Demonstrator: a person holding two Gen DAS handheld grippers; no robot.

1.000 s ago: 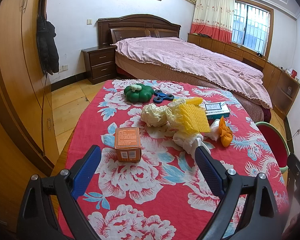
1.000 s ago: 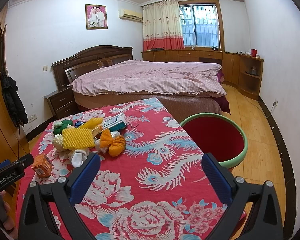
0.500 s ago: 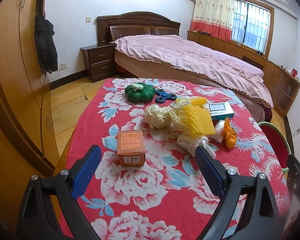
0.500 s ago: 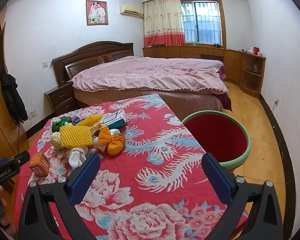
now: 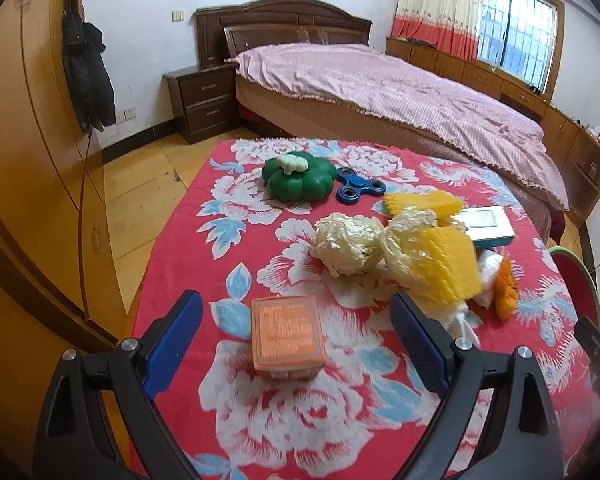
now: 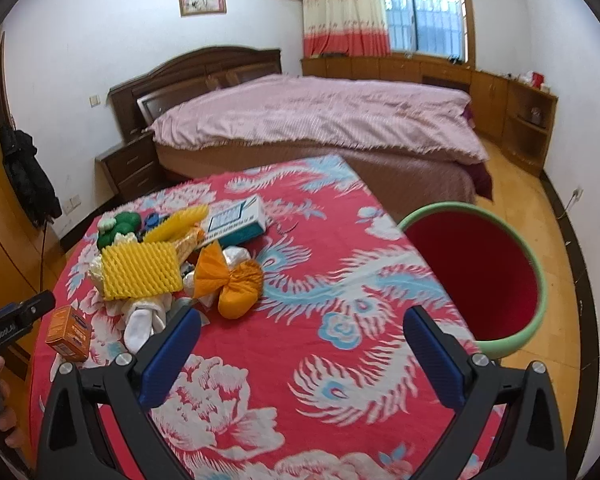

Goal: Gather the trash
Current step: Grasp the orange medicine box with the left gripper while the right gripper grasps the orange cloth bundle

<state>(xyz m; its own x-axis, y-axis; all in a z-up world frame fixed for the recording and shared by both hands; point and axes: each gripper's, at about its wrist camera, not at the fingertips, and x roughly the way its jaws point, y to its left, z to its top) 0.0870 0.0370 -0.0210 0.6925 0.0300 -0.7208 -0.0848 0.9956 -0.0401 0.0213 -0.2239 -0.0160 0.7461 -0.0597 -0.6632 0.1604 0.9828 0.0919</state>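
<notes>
An orange carton [image 5: 287, 337] [image 6: 69, 333] stands on the red floral tablecloth [image 5: 228, 240], right between the tips of my open left gripper [image 5: 296, 326]. Beyond it lie a crumpled cream paper ball [image 5: 348, 243], yellow foam netting [image 5: 444, 268] [image 6: 140, 271], white wrappers [image 6: 146, 318] and an orange wrapper [image 6: 230, 284] [image 5: 505, 288]. My right gripper [image 6: 302, 338] hangs open over bare cloth near the table's front, empty. A red bin with a green rim [image 6: 484, 276] stands on the floor to the right of the table.
A green pumpkin-shaped toy [image 5: 298, 178], a blue fidget spinner [image 5: 360, 190] and a teal-and-white box [image 6: 236, 222] [image 5: 486, 224] lie farther back on the table. Behind it are a bed [image 6: 320, 120], a nightstand [image 5: 202, 102] and a wardrobe [image 5: 24, 160] at left.
My left gripper has moved forward and down, so the orange carton now sits between its fingers. The right gripper has tipped slightly downward and stayed open.
</notes>
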